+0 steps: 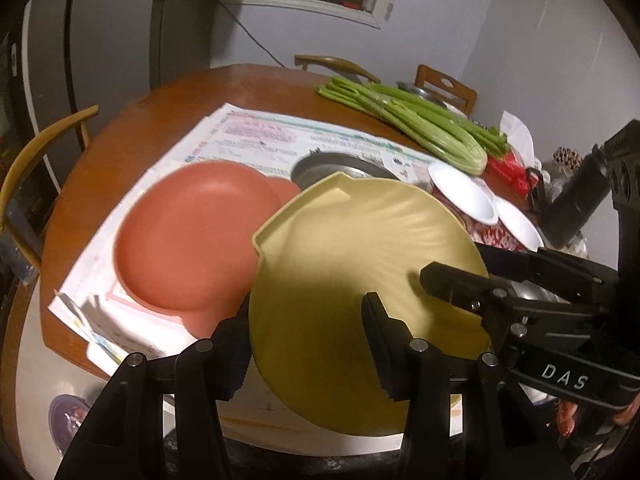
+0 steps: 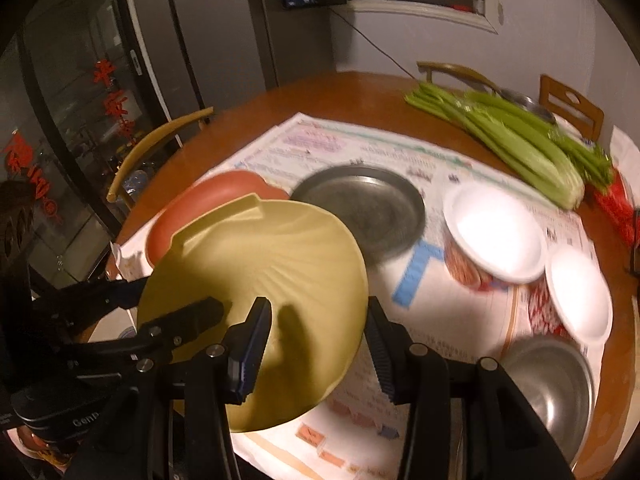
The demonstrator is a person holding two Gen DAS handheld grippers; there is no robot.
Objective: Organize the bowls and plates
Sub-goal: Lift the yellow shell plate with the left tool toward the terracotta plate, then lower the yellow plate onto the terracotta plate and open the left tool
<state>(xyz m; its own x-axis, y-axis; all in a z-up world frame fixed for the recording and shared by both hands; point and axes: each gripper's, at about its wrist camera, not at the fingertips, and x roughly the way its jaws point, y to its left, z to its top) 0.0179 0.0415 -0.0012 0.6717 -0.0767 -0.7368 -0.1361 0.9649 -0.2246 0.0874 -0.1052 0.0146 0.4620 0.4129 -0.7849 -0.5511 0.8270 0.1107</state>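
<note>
- The left tongs [image 1: 308,344] and the right tongs [image 2: 318,344] both clamp the yellow plate [image 1: 352,264], one on each side of its near rim; the plate is tilted and lifted clear of the counter [image 1: 132,120], above its near edge
- Just beyond, toward the counter's left side, a terracotta plate [image 1: 188,232] lies on the newspaper [image 1: 248,136] that covers the middle of the counter
- Past the yellow plate, a flat metal plate [image 2: 360,208] sits mid-counter on the paper; to its right stand two white bowls with red patterned sides [image 2: 496,232], touching each other; a steel bowl [image 2: 548,384] rests at the near right edge
- A bundle of celery [image 2: 508,140] lies along the far right edge; wooden chairs [image 1: 44,152] ring the counter
</note>
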